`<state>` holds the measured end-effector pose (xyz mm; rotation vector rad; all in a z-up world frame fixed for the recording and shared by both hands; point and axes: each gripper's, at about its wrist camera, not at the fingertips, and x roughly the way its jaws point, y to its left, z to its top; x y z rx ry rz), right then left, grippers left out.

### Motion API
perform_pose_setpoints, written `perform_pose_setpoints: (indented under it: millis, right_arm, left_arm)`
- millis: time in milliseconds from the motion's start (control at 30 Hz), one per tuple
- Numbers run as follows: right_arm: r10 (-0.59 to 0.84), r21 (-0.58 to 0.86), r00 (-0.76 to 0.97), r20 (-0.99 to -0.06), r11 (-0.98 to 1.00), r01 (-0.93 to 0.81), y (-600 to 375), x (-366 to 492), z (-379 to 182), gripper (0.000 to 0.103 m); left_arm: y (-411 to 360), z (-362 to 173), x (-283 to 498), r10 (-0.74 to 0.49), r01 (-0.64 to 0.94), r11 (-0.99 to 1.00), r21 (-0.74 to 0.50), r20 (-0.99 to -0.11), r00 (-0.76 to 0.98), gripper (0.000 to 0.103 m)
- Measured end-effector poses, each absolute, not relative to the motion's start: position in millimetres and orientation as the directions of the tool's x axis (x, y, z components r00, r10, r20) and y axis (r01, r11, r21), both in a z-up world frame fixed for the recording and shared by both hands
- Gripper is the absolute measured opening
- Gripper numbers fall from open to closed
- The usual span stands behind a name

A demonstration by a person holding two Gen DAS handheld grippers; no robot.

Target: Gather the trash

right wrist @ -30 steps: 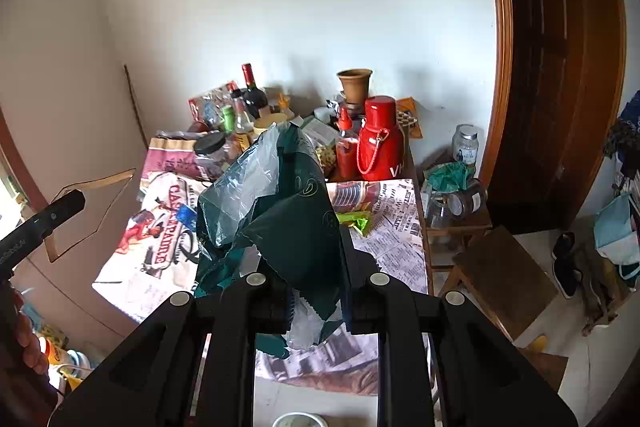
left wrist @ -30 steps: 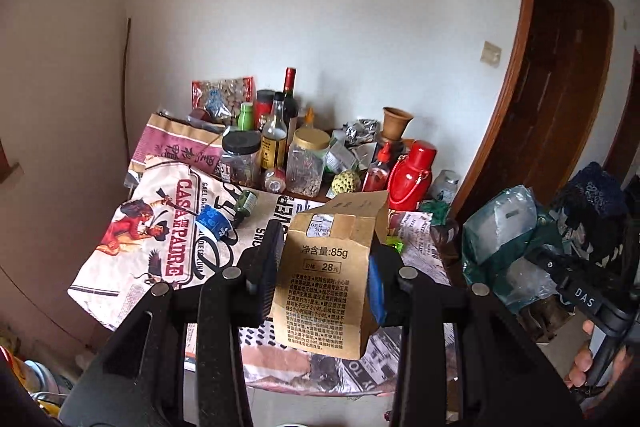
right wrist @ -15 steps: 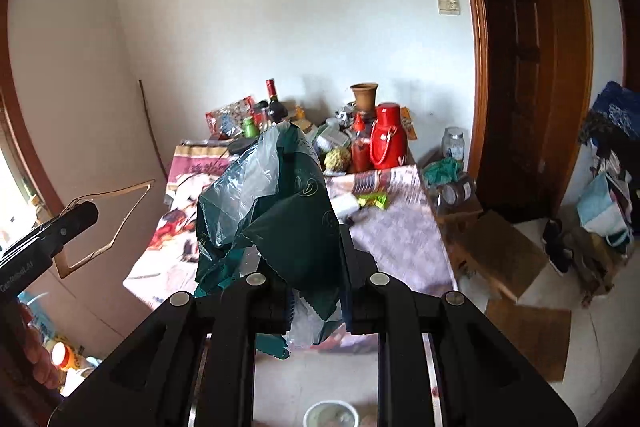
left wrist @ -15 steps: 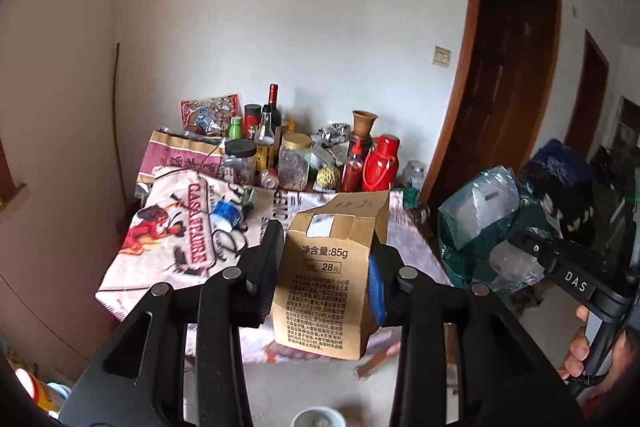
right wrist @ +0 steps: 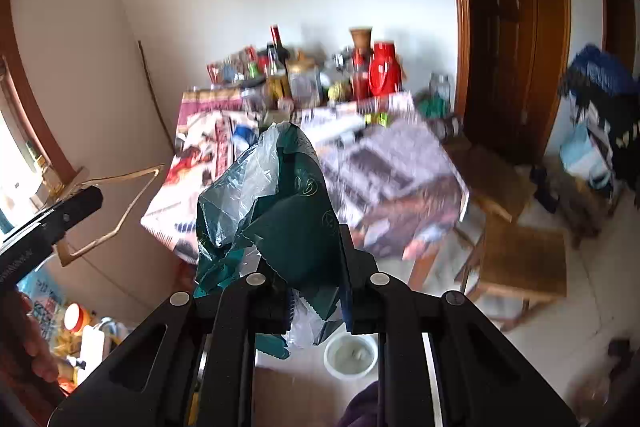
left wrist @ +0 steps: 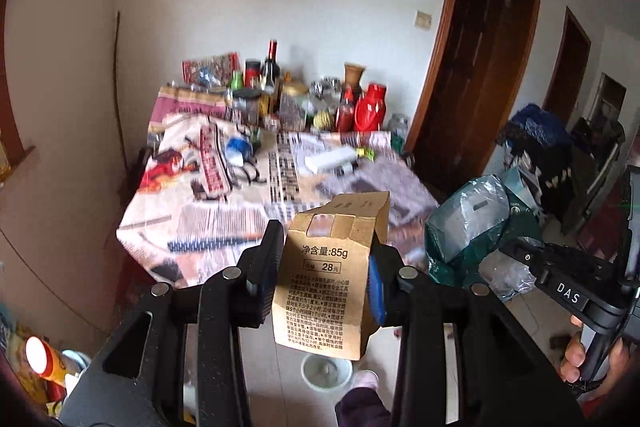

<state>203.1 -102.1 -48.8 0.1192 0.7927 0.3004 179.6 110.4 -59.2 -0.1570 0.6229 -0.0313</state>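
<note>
My left gripper [left wrist: 324,279] is shut on a brown paper snack bag [left wrist: 332,279] printed with 85g, held upright in the air well back from the table [left wrist: 224,223]. My right gripper [right wrist: 318,279] is shut on a crumpled bundle of green and clear plastic bags [right wrist: 280,211]; the bundle also shows at the right of the left wrist view [left wrist: 476,231]. A white round bin [right wrist: 351,355] stands on the floor just below both grippers and shows in the left wrist view [left wrist: 326,371] too.
The newspaper-covered table holds bottles, jars and a red thermos [left wrist: 370,107] along the wall side. A wooden stool [right wrist: 524,259] stands right of the table. Dark wooden doors [left wrist: 480,67] are at the right. Clutter and a snack can [left wrist: 44,357] lie on the floor at left.
Both grippers have pulled back and away from the table, still holding their loads. The table now looks smaller and the floor with the white bin has come into view.
</note>
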Motion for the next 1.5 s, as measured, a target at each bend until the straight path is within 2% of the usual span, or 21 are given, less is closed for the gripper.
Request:
perform_pose_setpoints:
  millis: [400,667,800,1167,1500]
  right_arm:
    - [0.315,0.224,0.53,-0.787,0.947,-0.23,-99.8,191.9,-105.1,0.016]
    - [0.312,0.219,0.429,-0.848,0.942,-0.253,-107.7,216.3,-167.0,0.016]
    - [0.301,0.217,0.363,-0.882,0.942,-0.254,-111.5,231.4,-211.7,0.016]
    - [0.239,0.174,0.19,-0.952,0.937,-0.303,-115.2,264.0,-355.2,0.016]
    - [0.193,0.15,0.101,-0.976,0.933,-0.328,-104.8,278.6,-485.9,0.016]
  left_arm:
    - [105.9,-117.7,170.1,-0.047,-0.081,0.986,-0.148,-0.702,0.71,0.037]
    - [91.9,-185.2,195.6,-0.044,-0.13,0.98,-0.152,-0.798,0.602,0.037]
    - [80.1,-224.5,210.0,0.001,-0.148,0.984,-0.099,-0.829,0.559,0.037]
    - [62.7,-372.3,238.4,-0.035,-0.214,0.969,-0.127,-0.921,0.389,0.037]
    - [61.6,-500.9,260.4,-0.051,-0.252,0.959,-0.129,-0.954,0.296,0.037]
